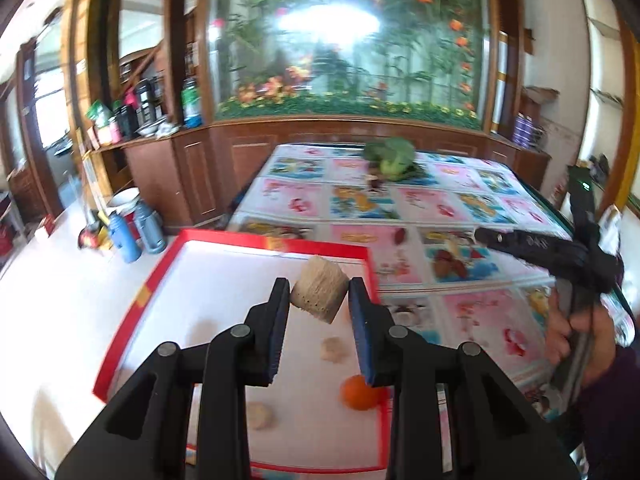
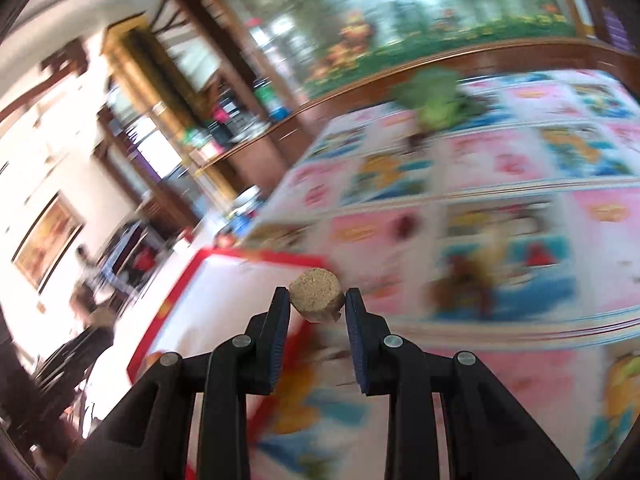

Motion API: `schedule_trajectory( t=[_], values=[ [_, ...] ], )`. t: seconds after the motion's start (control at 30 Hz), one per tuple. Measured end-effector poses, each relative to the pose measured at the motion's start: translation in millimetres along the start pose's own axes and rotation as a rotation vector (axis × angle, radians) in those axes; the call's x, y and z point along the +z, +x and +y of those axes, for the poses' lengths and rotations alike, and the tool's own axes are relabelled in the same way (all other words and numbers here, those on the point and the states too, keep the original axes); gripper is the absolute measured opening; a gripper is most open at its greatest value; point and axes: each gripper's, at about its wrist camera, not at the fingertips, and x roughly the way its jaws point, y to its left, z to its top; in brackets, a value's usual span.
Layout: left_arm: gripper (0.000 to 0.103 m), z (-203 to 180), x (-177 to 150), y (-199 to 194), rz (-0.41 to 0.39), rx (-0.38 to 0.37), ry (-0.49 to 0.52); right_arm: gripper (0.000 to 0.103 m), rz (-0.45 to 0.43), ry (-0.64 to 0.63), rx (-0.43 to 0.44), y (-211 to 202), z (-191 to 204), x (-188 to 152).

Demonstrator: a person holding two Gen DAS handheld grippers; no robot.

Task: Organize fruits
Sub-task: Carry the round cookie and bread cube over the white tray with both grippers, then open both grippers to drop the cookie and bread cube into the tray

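Right wrist view: I get motion smear over nearly all of it; the tablecloth (image 2: 500, 208) pictures are unreadable.
Green lump (image 2: 436, 100): too blurred for me to name.
Red-edged tray (image 2: 256, 258): its near part sits behind my gripper's arms.
Orange fruit (image 1: 358, 394): partly behind the left gripper's finger (image 1: 366, 344).
Pale lumps in tray (image 1: 334, 349): too soft to identify.
Hand (image 1: 576, 332): cut by the frame edge.

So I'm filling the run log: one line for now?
left gripper: holds tan chunk | right gripper: holds tan piece | red tray: orange inside
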Motion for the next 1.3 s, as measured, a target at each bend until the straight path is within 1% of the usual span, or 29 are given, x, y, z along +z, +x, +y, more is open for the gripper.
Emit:
schedule_trajectory(
  t=[0.13,0.23,0.37,0.43,0.6,0.77,0.87,0.97,1.07,1.17,1.3],
  values=[
    [0.032,33,-9,-2,-0.005,0.081,-0.038,0.027,0.051,-0.068,0.086,13,44,-8],
    [0.032,62,-19,-3,0.005,0.134,-0.073,0.027,0.084,-0.114,0.128,19,66,-16],
    [0.032,93,-32,1,0.029,0.18,-0.12,0.027,0.12,-0.161,0.138,28,80,-31],
    [0.032,106,-39,3,0.045,0.178,-0.142,0.027,0.134,-0.2,0.122,35,91,-39],
    [0.032,107,-46,7,0.062,0.156,-0.142,0.027,0.208,-0.254,0.135,50,105,-63],
    [0.032,108,-48,12,0.076,0.153,-0.143,0.027,0.246,-0.299,0.121,56,108,-80],
    [0.032,109,-47,15,0.089,0.153,-0.142,0.027,0.271,-0.298,0.129,61,106,-86],
    [0.032,107,-40,24,0.103,0.14,-0.124,0.027,0.27,-0.32,0.115,62,108,-90],
    [0.032,103,-31,40,0.129,0.145,-0.09,0.027,0.271,-0.336,0.1,65,111,-92],
    [0.032,101,-27,52,0.155,0.123,-0.081,0.028,0.274,-0.354,0.09,66,114,-94],
    [0.032,96,-26,70,0.217,0.122,-0.063,0.028,0.273,-0.376,0.067,70,116,-96]
  ],
)
